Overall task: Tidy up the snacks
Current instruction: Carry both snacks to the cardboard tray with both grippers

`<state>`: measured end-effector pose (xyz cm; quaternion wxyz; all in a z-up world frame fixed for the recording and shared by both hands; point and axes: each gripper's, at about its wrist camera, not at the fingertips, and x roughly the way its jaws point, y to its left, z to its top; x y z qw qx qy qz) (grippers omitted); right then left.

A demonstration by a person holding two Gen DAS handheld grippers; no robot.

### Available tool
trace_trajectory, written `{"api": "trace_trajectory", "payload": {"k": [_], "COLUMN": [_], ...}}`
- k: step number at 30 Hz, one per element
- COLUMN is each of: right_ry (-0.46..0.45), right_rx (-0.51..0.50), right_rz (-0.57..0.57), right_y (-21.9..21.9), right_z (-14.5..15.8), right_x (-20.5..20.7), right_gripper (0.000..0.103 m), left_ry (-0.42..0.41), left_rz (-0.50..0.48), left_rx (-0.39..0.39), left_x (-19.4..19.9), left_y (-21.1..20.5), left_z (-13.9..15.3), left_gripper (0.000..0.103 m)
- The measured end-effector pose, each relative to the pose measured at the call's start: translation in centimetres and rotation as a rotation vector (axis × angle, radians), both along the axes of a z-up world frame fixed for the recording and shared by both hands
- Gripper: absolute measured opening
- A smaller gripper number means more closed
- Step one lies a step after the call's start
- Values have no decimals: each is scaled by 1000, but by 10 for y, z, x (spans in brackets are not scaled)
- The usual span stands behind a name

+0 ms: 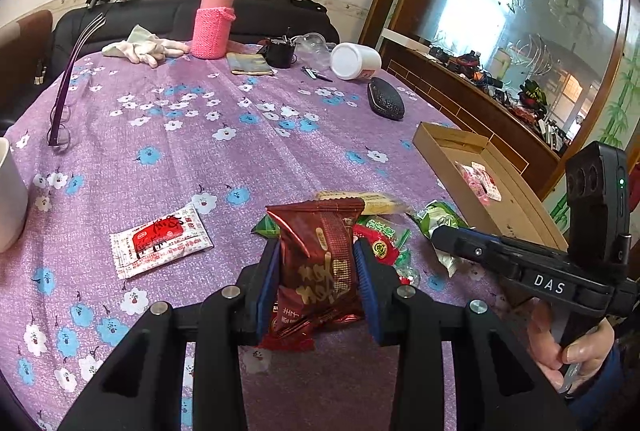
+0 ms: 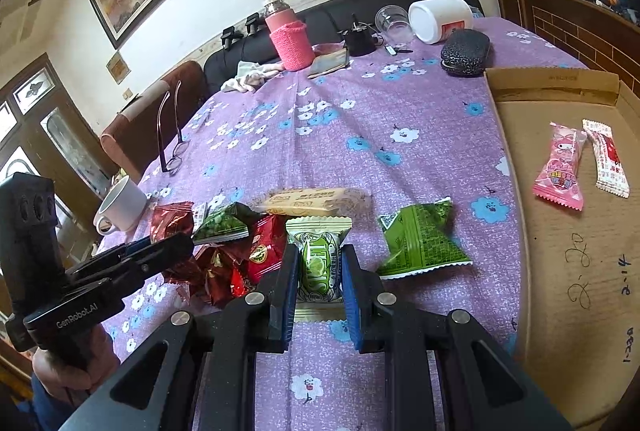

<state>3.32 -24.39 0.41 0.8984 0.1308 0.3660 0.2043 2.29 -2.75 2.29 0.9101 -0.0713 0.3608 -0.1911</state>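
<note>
Purple floral tablecloth (image 1: 248,151) below, my left gripper (image 1: 316,271) tilts down clamping a dark red snack packet (image 1: 320,255); my right gripper (image 2: 320,279), likewise tilted, pinches a green-and-cream snack packet (image 2: 320,263).

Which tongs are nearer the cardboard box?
Right. The right tongs hold a green packet beside the cardboard box; the left tongs sit farther away, across the snack pile.

Snack pile (image 2: 248,243) near the table's (image 2: 360,135) front edge; cardboard box (image 2: 560,271) along its right edge, holding two candy packets (image 2: 560,171); mug (image 2: 120,207) at left edge.
</note>
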Motion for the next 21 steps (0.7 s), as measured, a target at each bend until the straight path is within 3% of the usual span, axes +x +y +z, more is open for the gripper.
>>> {"api": "trace_trajectory", "payload": {"k": [21], "right_ry": [-48], "right_rx": [35], "right_rz": [-62], "right_y": [-13], "right_z": [8], "right_x": [-6], "right_gripper": [22], "left_ry": [-29], "left_rz": [-59], "left_rx": [-6], "left_x": [-11], "left_y": [-11], "left_z": [3], "left_gripper": [35]}}
